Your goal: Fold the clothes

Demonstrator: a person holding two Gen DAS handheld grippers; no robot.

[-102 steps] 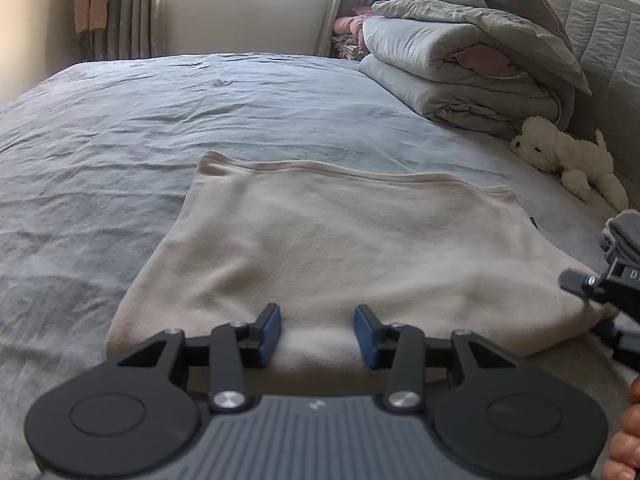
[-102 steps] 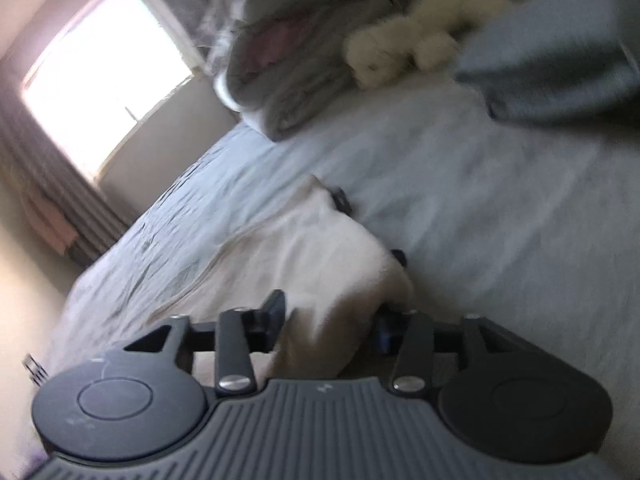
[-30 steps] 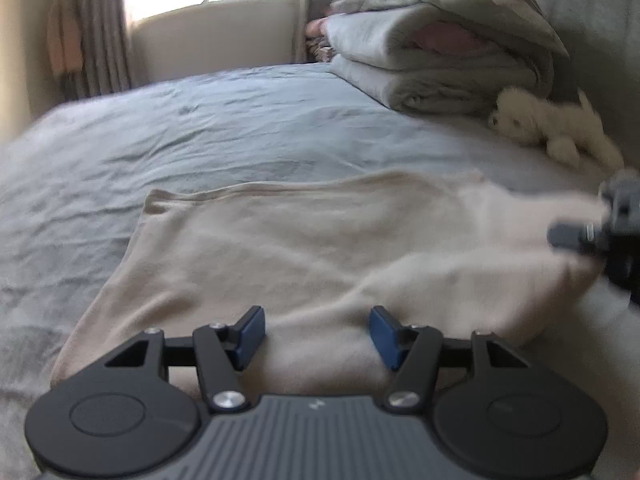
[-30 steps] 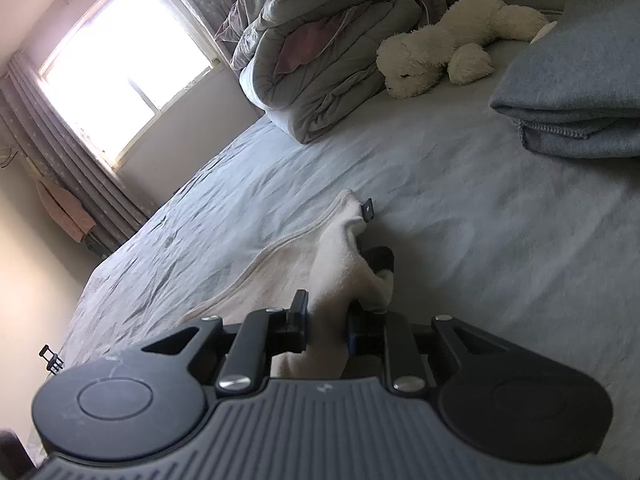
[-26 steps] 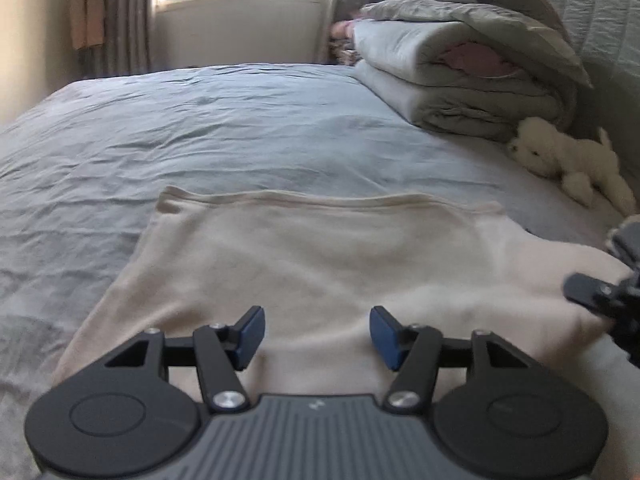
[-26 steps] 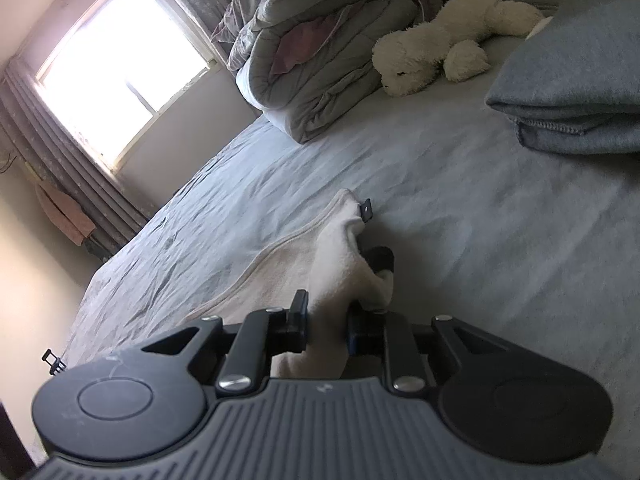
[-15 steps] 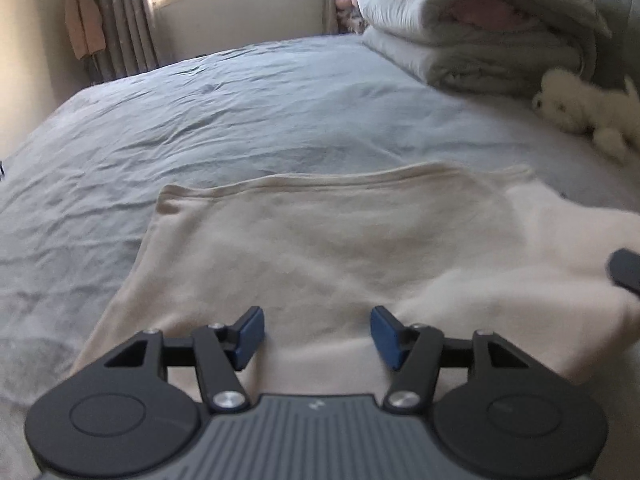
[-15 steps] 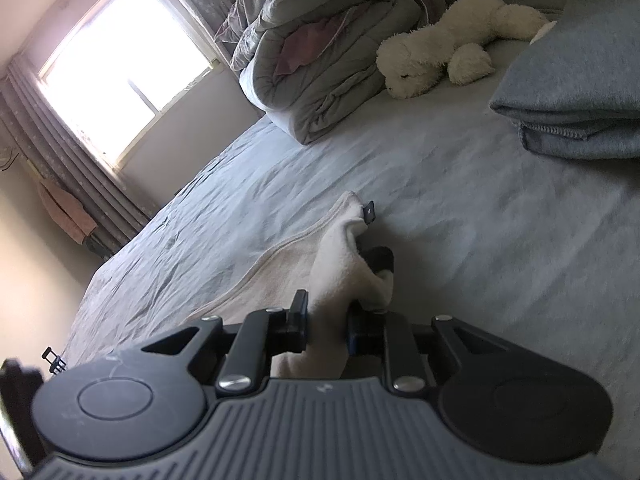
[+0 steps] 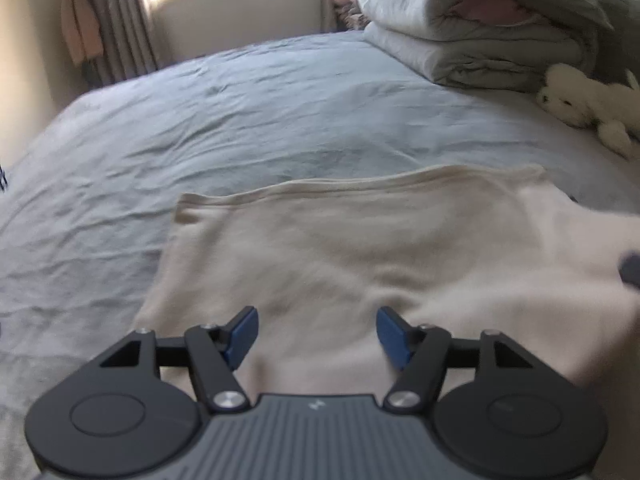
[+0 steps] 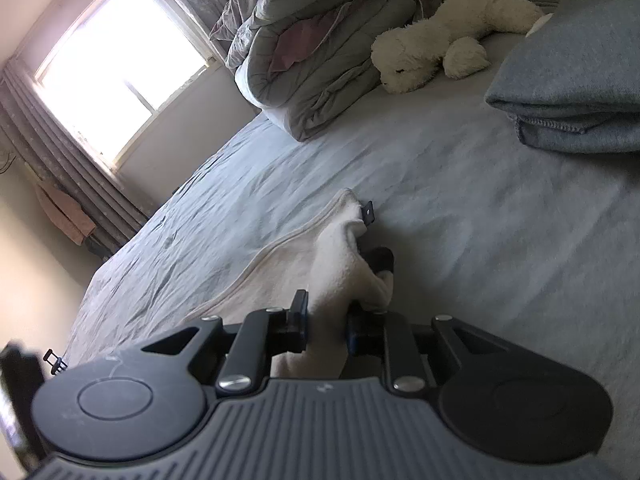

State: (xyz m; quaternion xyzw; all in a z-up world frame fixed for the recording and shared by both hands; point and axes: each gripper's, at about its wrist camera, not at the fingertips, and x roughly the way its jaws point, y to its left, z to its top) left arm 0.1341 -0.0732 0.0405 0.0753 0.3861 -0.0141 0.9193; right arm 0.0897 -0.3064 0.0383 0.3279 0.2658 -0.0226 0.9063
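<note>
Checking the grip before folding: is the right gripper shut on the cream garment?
Shut: the right gripper has the cream garment bunched tightly between its fingers.

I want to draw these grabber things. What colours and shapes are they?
Both look alike. The left gripper has a grey ribbed body, two round black discs, black link arms with silver screws, and blue pads on its fingers. The right gripper is the same, with a small white mark on its body. No cables show.

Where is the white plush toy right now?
In the right wrist view the white plush toy lies on the grey bed sheet at upper right, between the folded grey duvet and the folded blue-grey garment.
</note>
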